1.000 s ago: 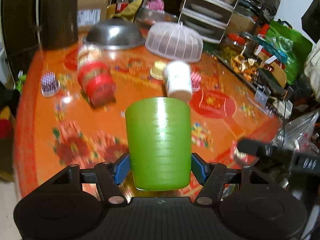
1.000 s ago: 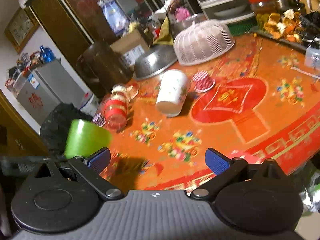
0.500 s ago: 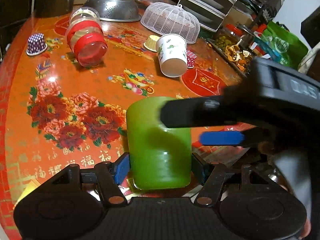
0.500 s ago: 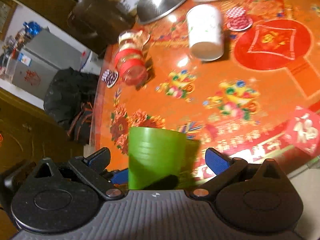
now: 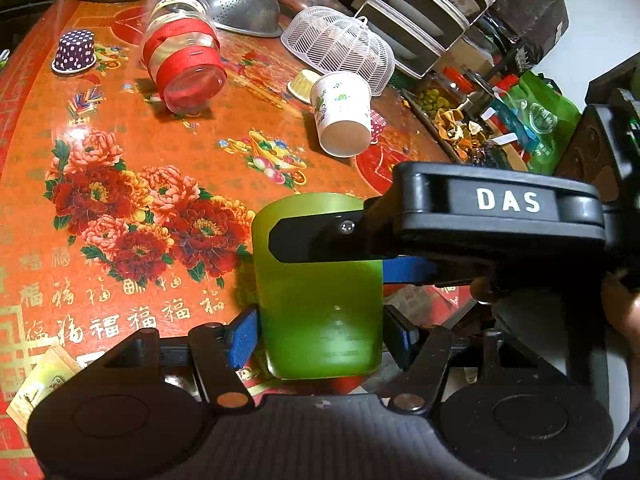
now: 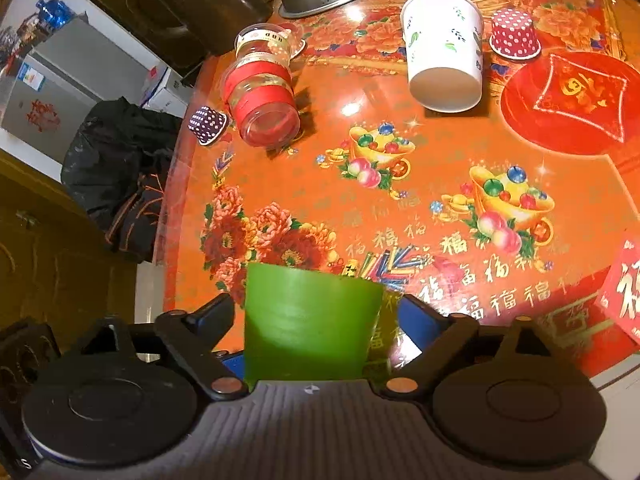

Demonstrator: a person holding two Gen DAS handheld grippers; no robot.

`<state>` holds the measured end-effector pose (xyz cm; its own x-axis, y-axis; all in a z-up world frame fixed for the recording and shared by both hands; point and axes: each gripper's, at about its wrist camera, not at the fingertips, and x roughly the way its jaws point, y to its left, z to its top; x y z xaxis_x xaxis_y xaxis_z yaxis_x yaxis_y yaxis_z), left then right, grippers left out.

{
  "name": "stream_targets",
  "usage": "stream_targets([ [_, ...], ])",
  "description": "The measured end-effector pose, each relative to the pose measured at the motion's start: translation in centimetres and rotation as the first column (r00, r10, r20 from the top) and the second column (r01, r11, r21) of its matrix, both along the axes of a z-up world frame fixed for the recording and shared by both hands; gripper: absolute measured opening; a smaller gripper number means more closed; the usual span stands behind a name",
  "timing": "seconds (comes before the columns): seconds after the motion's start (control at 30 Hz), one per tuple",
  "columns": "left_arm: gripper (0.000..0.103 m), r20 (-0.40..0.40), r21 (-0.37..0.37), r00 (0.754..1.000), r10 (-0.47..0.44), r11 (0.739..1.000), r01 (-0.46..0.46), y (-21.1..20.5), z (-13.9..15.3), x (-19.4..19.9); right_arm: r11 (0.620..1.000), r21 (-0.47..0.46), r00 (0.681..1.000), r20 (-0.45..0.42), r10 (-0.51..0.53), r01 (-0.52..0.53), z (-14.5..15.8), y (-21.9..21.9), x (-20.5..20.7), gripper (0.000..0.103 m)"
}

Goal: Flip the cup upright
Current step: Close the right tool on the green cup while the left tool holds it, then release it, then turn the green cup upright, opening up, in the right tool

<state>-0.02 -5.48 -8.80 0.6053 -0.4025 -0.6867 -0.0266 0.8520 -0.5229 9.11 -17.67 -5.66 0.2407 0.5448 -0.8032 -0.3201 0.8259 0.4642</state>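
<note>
A green plastic cup (image 5: 320, 304) is held above the front edge of the orange floral table (image 5: 120, 200). My left gripper (image 5: 320, 332) is shut on its lower end. My right gripper (image 6: 316, 316) reaches in from the right and its fingers (image 5: 316, 240) straddle the cup's upper part; the cup (image 6: 308, 320) fills the space between its jaws, which stand wide with a gap on the right side. Which end of the cup is the mouth cannot be told.
A white paper cup (image 5: 342, 116) and a red-banded glass jar (image 5: 186, 68) lie on their sides. Small dotted cups (image 5: 74, 52), a steel colander (image 5: 236, 4) and a white mesh cover (image 5: 340, 46) sit farther back. A drawer rack (image 5: 420, 16) and snack trays stand right.
My right gripper has swung in from the right and its fingers have come around the green cup. My left gripper has kept its hold and tilted down toward the table.
</note>
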Motion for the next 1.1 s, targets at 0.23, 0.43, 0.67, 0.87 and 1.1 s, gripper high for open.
stream_targets([
  [0.23, 0.068, 0.0, -0.005, 1.0, -0.006, 1.0, 0.006, 0.2, 0.0, 0.1, 1.0, -0.018, 1.0, 0.012, 0.016, -0.016, -0.1, 0.7, 0.6, 0.08],
  [0.43, 0.068, -0.001, -0.007, 1.0, -0.006, 1.0, 0.006, 0.4, 0.0, -0.1, 0.999, -0.024, 0.999, 0.022, 0.029, -0.029, 0.0, 1.0, 0.6, 0.078],
  [0.67, 0.092, 0.014, 0.008, 0.999, -0.047, 0.999, 0.047, 0.1, 0.2, -0.6, 0.999, -0.007, 0.999, 0.008, 0.035, -0.035, -0.2, 1.0, 0.7, 0.077],
  [0.87, 0.095, 0.103, 0.042, 0.995, 0.001, 0.999, -0.005, 2.1, 1.2, -4.7, 1.0, 0.01, 1.0, 0.022, 0.021, -0.021, 0.2, 0.8, 0.6, 0.077],
  [1.1, 0.095, 0.226, 0.021, 0.96, 0.164, 0.985, -0.173, 7.3, 2.6, -9.0, 0.999, 0.03, 0.954, 0.299, 0.011, -0.021, 3.6, 0.2, -3.5, 0.077],
])
